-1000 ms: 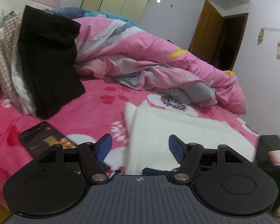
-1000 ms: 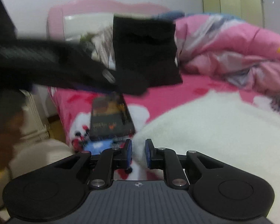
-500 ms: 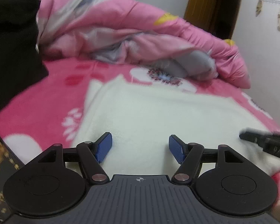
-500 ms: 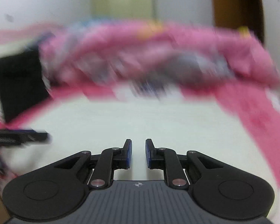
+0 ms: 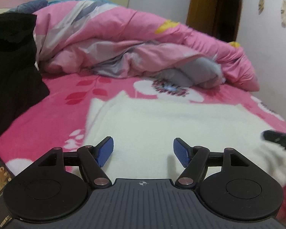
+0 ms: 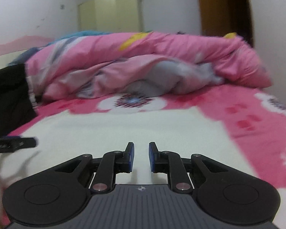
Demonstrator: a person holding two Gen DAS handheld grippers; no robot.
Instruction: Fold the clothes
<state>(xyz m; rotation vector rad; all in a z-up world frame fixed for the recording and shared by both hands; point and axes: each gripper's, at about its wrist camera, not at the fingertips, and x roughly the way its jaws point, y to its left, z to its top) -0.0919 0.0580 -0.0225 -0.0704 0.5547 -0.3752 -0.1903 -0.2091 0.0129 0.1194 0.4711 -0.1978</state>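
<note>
1. Since a second ago both views have been swung off the phone and the black clothes at the bed's edge and onto the white garment (image 5: 162, 126); that white piece now fills the lower middle of each view.
2. Judged from this: the white garment has been picked as the next piece to fold; no fold is started yet, and it lies flat on the pink sheet (image 5: 53, 114).
3. Left gripper (image 5: 143, 152): jaws are spread wide and just now opening a touch; only white cloth lies beneath, and nothing is pinched.
4. Right gripper (image 6: 141, 157): jaws are drawn close with a narrow gap; nothing is seen between the pads, and contact with the cloth below cannot be told.
5. Each gripper's tip is caught in the other's view, at 3 o'clock in the left view and at 9 o'clock in the right.
6. Black clothes (image 5: 11, 76) are stacked at 9 o'clock; the pink duvet (image 5: 135, 43) is bunched at 12 o'clock, behind the white garment.
</note>
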